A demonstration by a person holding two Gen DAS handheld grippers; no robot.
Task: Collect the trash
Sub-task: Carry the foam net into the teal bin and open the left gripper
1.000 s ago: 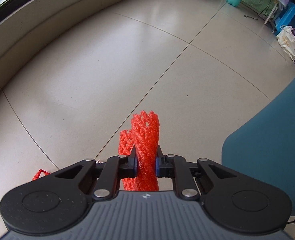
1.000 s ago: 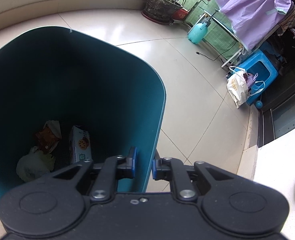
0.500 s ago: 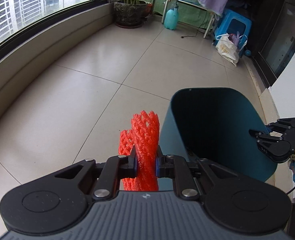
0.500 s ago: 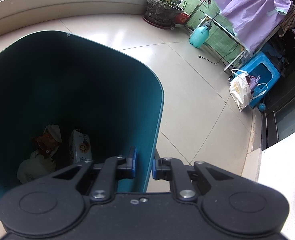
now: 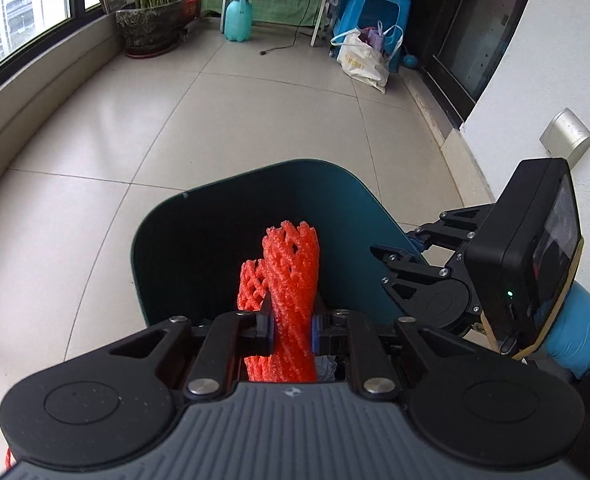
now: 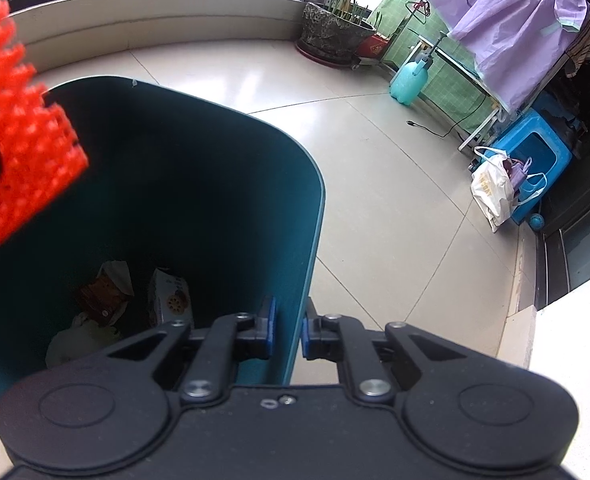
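Note:
My left gripper point(image 5: 291, 328) is shut on a red foam net point(image 5: 291, 264), which stands up between its pads over the mouth of the dark teal bin point(image 5: 255, 172). In the right wrist view the net point(image 6: 19, 140) hangs blurred at the upper left, above the bin point(image 6: 319, 200). My right gripper point(image 6: 287, 328) is shut on the bin's near right wall, one pad inside and one outside. It also shows at the bin's right side as the right gripper point(image 5: 409, 246). At the bin's bottom lie a cookie box point(image 6: 171, 300), a brown wrapper point(image 6: 103, 288) and a white bag point(image 6: 83, 336).
Pale floor tiles surround the bin. A low ledge runs under the window on the left. At the far end stand a plant pot point(image 5: 151, 24), a teal spray bottle point(image 5: 238, 16), a blue stool point(image 5: 377, 12) and a white shopping bag point(image 5: 365, 60). A white wall rises on the right.
My left gripper has swung with the net from over bare floor to above the bin's opening, and the net now shows in the right wrist view. The right gripper has kept its hold on the bin.

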